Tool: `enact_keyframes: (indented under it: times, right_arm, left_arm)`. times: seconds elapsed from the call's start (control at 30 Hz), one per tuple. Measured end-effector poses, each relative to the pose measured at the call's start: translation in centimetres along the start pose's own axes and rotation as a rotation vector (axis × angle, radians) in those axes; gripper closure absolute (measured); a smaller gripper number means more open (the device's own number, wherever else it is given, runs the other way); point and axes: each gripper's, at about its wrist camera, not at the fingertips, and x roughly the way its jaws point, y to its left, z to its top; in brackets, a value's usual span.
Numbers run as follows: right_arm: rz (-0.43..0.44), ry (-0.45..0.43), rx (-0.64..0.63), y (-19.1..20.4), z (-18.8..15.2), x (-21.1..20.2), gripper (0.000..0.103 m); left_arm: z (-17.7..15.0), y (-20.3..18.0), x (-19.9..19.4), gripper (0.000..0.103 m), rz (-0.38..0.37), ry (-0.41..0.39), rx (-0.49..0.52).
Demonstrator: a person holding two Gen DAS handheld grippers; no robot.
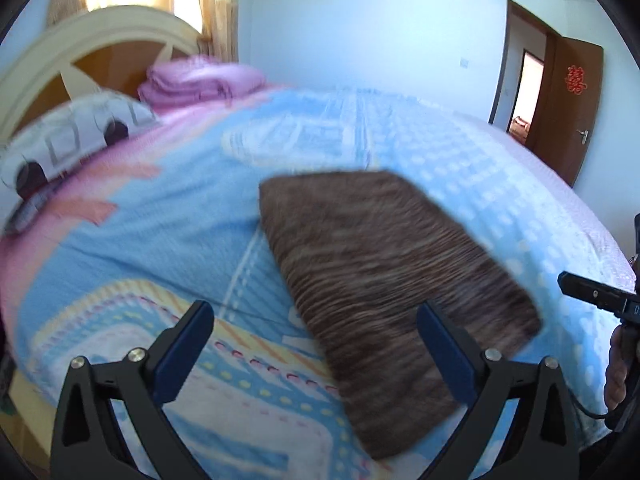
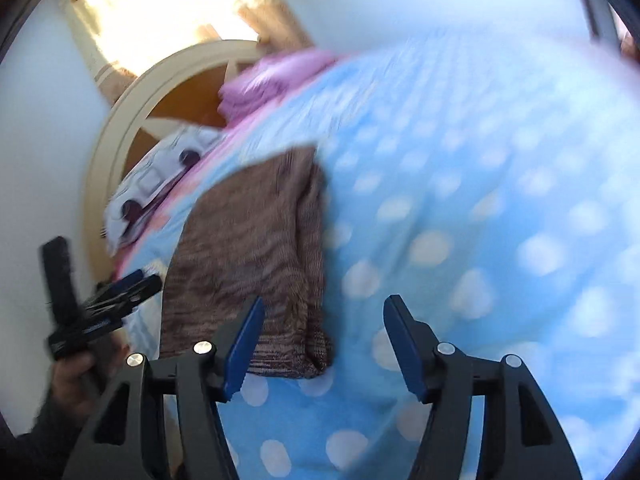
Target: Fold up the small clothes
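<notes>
Ribbed brown knit garment [image 1: 384, 256] (folded, roughly trapezoidal) on fleecy bedspread [image 1: 160, 248].

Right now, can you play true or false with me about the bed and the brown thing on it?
1. The brown striped knitted garment lies folded on the blue dotted bedspread. True.
2. The left tool is pinching the garment. False: its blue fingers are spread wide with nothing between them.
3. The right tool is open and holds nothing. True.
4. A pink folded blanket sits near the cream wooden headboard. True.
5. The brown wooden door is shut. False: it stands open and shows another room.
</notes>
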Motion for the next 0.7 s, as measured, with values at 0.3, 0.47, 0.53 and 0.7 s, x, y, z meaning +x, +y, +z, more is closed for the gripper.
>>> enact_keyframes:
  times: [0.3,0.47,0.53,0.7]
  right_arm:
    - [-0.1,-0.295,-0.262,8.7,1.0,-7.5,0.03]
    - [-0.11,-0.336,-0.276,9.8,0.8,-8.7,0.028]
    - [-0.116,-0.333,-0.268,9.7,0.8,-8.6,0.028]
    - [-0.116,-0.326,-0.26,9.7,0.5,-8.8,0.028]
  left_arm:
    - [2.1,-1.0,-7.3,0.0,-0.01,-0.165,-0.018]
    - [2.3,-0.8,-7.5,0.0,-0.021,-0.17,-0.036]
    - [2.3,-0.7,-7.5,0.0,-0.02,-0.173,-0.037]
    - [2.2,-0.7,-7.7,0.0,-0.022,-0.179,-0.035]
